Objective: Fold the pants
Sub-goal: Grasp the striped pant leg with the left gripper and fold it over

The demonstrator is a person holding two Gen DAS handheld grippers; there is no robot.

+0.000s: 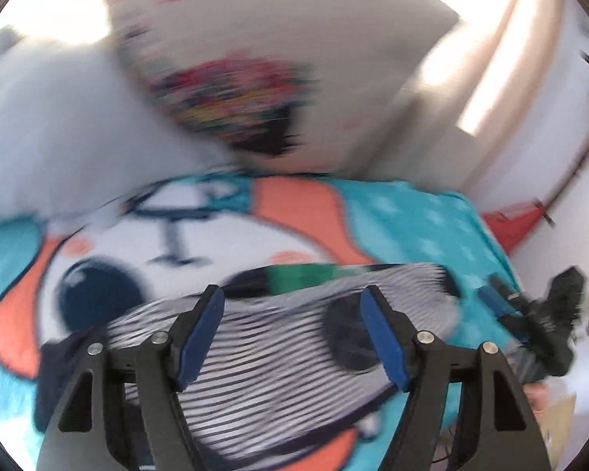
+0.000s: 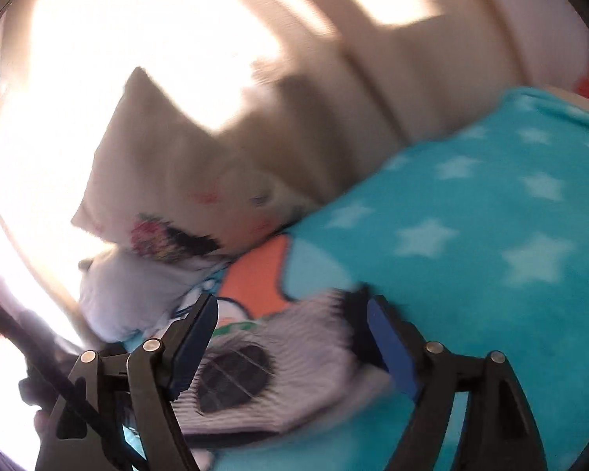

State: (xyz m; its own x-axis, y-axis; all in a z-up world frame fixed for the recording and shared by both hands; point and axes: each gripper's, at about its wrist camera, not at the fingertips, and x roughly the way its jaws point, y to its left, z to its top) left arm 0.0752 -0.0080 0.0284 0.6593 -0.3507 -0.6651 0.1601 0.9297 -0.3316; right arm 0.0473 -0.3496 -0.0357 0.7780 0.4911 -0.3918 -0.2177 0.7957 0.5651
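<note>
Though blurred, black-and-white striped pants (image 1: 271,357)

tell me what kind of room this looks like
Most likely a bedroom, on a bed. A teal star-print fleece blanket covers the surface, pillows are propped at its far end, and striped pants lie on the blanket below both open grippers.
</note>
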